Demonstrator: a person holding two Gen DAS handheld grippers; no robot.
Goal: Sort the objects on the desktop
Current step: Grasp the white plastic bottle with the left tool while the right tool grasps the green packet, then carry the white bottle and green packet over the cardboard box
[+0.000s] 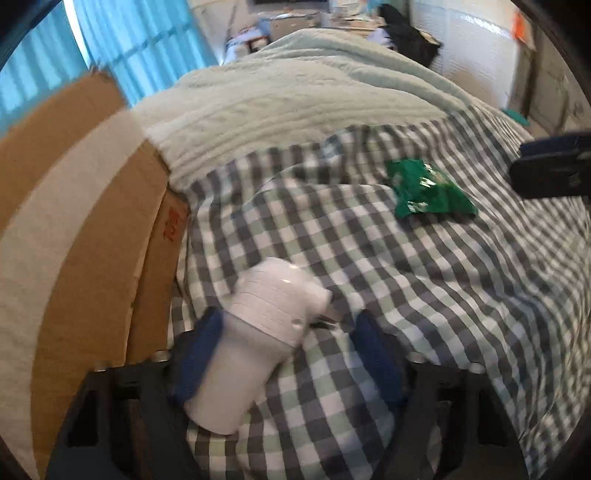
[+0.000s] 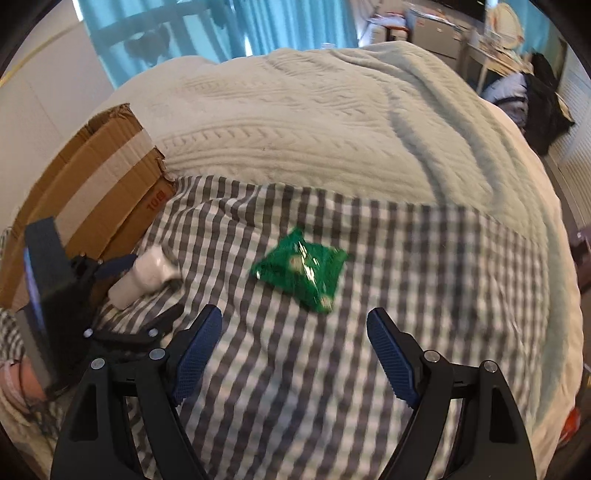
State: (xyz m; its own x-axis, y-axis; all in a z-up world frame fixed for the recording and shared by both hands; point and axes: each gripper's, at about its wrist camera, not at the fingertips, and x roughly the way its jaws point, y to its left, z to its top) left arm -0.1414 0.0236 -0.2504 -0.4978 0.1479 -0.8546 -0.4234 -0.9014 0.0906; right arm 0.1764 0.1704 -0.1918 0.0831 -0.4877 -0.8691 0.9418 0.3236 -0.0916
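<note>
A white bottle (image 1: pixel 258 332) lies tilted on the checked cloth (image 1: pixel 406 295), between the fingers of my left gripper (image 1: pixel 288 319). Its side rests against the left blue pad (image 1: pixel 199 354), and the right pad (image 1: pixel 373 354) stands clear of it, so the jaws are open around it. In the right wrist view the same bottle (image 2: pixel 142 280) shows at the left with the left gripper (image 2: pixel 142 291) over it. A crumpled green packet (image 2: pixel 303 273) lies on the cloth just ahead of my right gripper (image 2: pixel 294 315), which is open and holds nothing. The packet (image 1: pixel 428 192) also shows far right in the left view.
An open cardboard box (image 1: pixel 92 221) stands right beside the bottle on the left, its flap (image 2: pixel 92 166) raised. A pale knitted blanket (image 2: pixel 314 129) covers the far half of the bed. Teal curtains (image 2: pixel 221 29) and cluttered furniture (image 2: pixel 517 55) lie beyond.
</note>
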